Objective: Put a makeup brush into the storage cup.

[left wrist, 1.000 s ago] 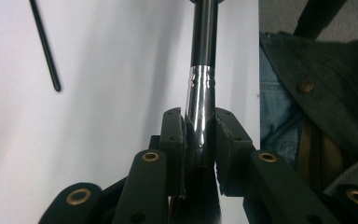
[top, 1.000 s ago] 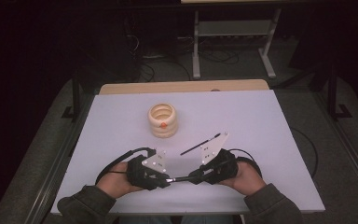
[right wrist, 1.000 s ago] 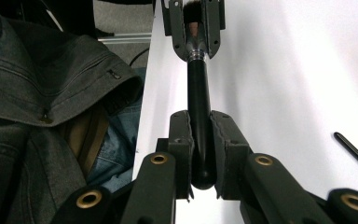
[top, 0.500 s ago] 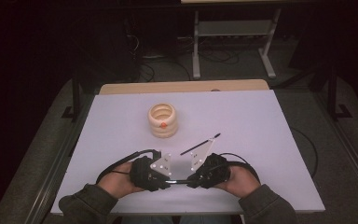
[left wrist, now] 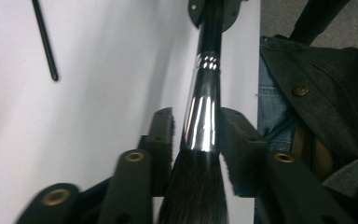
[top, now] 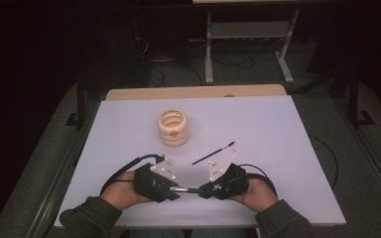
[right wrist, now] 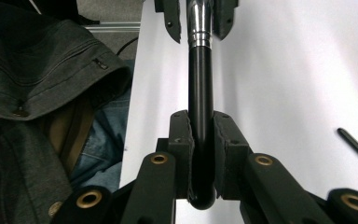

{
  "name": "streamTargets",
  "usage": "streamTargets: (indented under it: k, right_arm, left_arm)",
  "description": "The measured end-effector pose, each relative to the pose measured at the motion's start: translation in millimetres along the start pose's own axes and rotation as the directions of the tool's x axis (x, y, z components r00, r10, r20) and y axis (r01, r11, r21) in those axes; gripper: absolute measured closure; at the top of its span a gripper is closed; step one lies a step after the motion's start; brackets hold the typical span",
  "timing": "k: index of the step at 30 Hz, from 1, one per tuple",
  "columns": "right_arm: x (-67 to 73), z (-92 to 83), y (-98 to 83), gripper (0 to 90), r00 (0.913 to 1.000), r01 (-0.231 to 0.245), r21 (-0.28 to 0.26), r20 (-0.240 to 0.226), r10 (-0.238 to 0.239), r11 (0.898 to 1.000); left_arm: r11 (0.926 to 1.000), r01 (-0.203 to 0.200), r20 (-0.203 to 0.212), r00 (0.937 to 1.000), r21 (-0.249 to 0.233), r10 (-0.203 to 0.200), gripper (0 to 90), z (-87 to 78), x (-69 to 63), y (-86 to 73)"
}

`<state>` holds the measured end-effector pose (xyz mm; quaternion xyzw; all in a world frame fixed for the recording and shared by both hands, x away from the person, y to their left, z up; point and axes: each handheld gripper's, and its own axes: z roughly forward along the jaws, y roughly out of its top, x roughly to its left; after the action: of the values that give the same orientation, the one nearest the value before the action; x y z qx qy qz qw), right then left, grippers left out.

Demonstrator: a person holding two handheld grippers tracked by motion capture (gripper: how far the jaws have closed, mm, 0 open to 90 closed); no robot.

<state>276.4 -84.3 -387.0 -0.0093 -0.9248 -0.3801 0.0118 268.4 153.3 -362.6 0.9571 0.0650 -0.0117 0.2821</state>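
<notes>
The black-handled makeup brush with a shiny chrome ferrule and dark bristles (top: pixel 184 189) hangs level just above the white table (top: pixel 287 148), near its front edge, well in front of the stack of cream-coloured rings w/ a small orange dot (top: pixel 173 127). Brush spans between both tools. The right gripper (right wrist: pixel 204 140) is clamped on the black handle near its rounded end, pads pressing both sides. The left gripper (left wrist: pixel 196 135) sits around the ferrule (left wrist: pixel 203 116); its jaws have just been opening, and there's a visible gap between the pads and the metal, esp. on the right-hand pad, so it's no longer squeezing, brush merely between the jaws.

Compared w/ a second ago, both hands stay roughly put in front of the rings, but the grippers have turned to face each other along the brush.

Judgement: looks like a handover, left to right; right now carries the brush alone, so left can back off the bristle end.

A thin black stick (top: pixel 213 153), prob. another slim brush, lies on the table between the rings and the grippers, untouched
</notes>
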Motion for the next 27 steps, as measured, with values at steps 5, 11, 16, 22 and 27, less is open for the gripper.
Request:
streamTargets:
  k: [5,11,16,22,27]
  right_arm:
    - [-0.2,4.9,2.2,78.2,0.9997,0.022,0.014,0.005,-0.022,1.0]
    - [-2.5,8.0,5.0,66.8,0.9988,-0.014,0.047,0.048,0.012,0.999]
    - [0.4,7.5,14.2,66.5,0.998,-0.006,0.093,0.063,0.0,0.996]
    - [4.0,20.5,19.2,76.0,0.998,0.025,0.172,0.052,-0.035,0.985]
    - [5.7,24.4,17.7,78.3,0.9986,0.038,0.169,0.029,-0.043,0.985]
  left_arm:
    - [1.0,0.0,0.014,0.9999,0.007,0.0,74.7,-2.6,0.3,-1.5]
    - [0.9982,-0.003,-0.004,1.0,0.06,0.004,75.6,-0.1,0.1,2.3]
    - [0.9968,-0.002,-0.009,1.0,0.08,0.003,75.7,1.8,-1.1,5.4]
    - [0.9978,-0.01,0.002,0.9999,0.065,0.01,75.7,0.5,-2.4,7.7]
    - [0.9993,-0.002,0.018,0.9998,0.036,0.001,74.6,-0.5,-0.8,3.3]
